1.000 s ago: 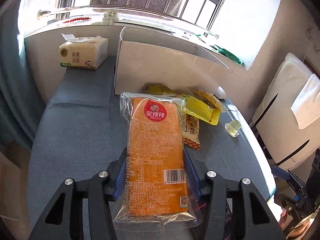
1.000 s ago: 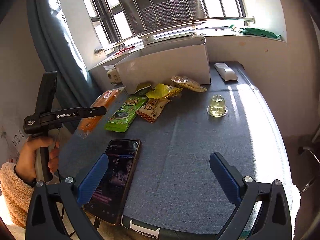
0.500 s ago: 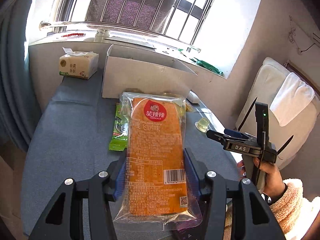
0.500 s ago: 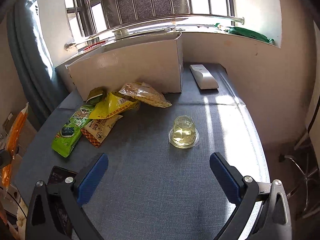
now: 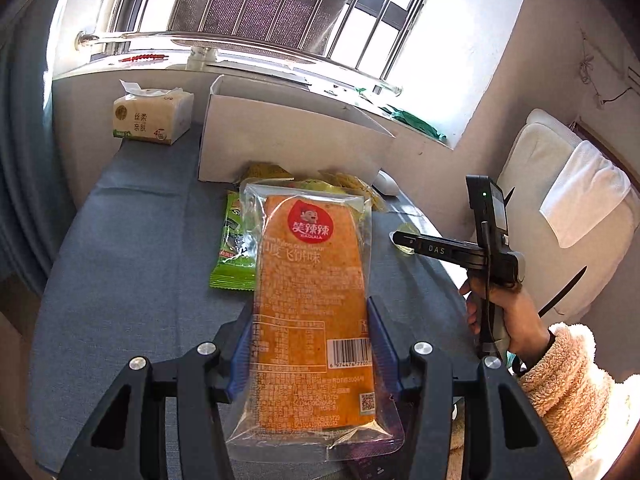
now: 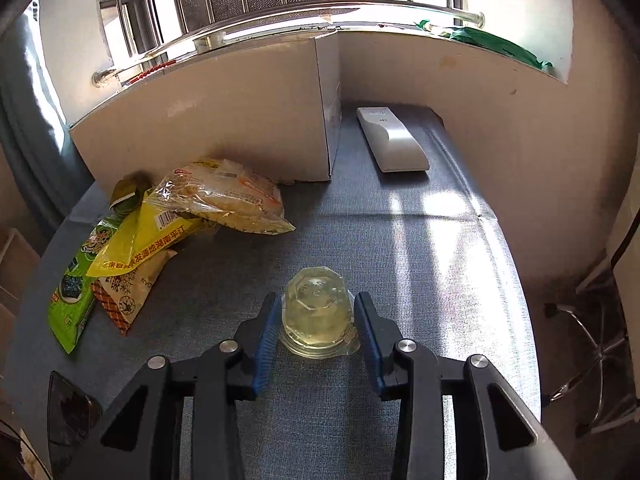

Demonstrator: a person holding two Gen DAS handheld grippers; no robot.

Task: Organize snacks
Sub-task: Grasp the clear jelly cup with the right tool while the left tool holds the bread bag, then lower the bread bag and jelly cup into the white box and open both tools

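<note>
My left gripper [image 5: 312, 320] is shut on a long orange snack pack [image 5: 312, 300] in clear wrap and holds it above the blue table. My right gripper [image 6: 318, 312] is shut on a clear jelly cup [image 6: 318, 308] that stands on the table [image 6: 400, 280]. A pile of snacks lies in front of the white box [image 6: 224, 120]: a clear bag of crackers [image 6: 228, 196], a yellow pack [image 6: 140, 240], a green seaweed pack [image 6: 74, 292] and a checkered pack [image 6: 128, 296]. The right gripper body [image 5: 448, 248] shows in the left wrist view.
A white remote [image 6: 390, 140] lies beside the box at the back right. A tissue pack [image 5: 150, 116] stands at the back left. A dark phone [image 6: 72, 408] lies at the front left edge. A white chair [image 5: 568, 208] stands to the right.
My right gripper has moved forward to the jelly cup and closed on it. My left gripper still holds the orange pack, lifted and drawn back from the pile.
</note>
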